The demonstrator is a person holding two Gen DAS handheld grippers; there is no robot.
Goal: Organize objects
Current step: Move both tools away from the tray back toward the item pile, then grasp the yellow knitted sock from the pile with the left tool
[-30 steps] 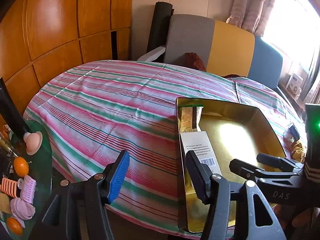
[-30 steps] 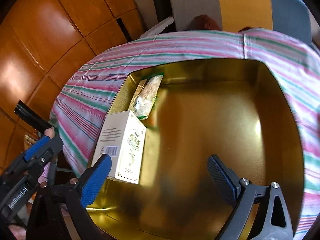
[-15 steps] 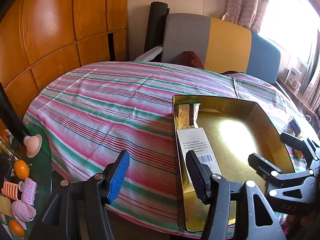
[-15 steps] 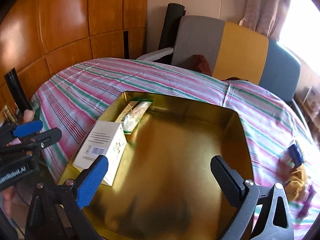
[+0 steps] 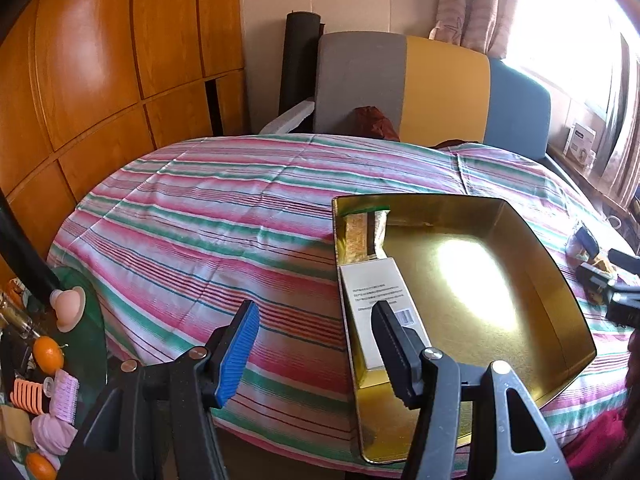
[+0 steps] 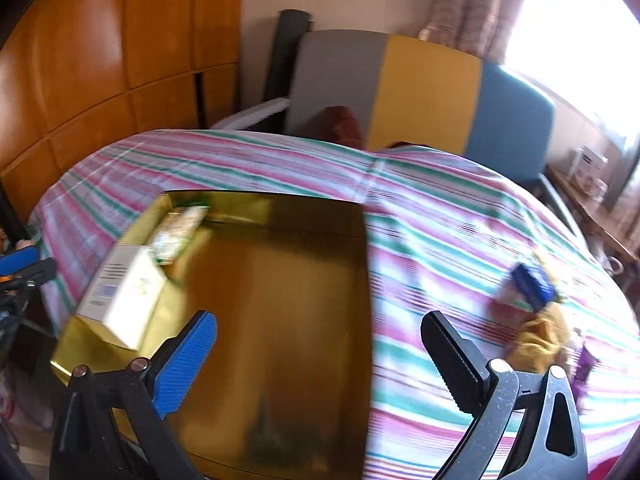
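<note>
The right gripper (image 6: 318, 360) has swung out of the gold tray (image 6: 276, 216) toward the right side of the striped tablecloth (image 6: 440, 232), its jaws spread wide and empty above the tray's right edge. A white box (image 5: 380, 300) and a snack packet (image 5: 362, 232) lie along the tray's left wall, the packet at the far corner, while a blue packet (image 6: 534, 284) and a yellow wrapper (image 6: 540, 338) sit on the cloth well right of the tray. The left gripper (image 5: 316, 354) hovers half open and empty over the tray's near left edge.
</note>
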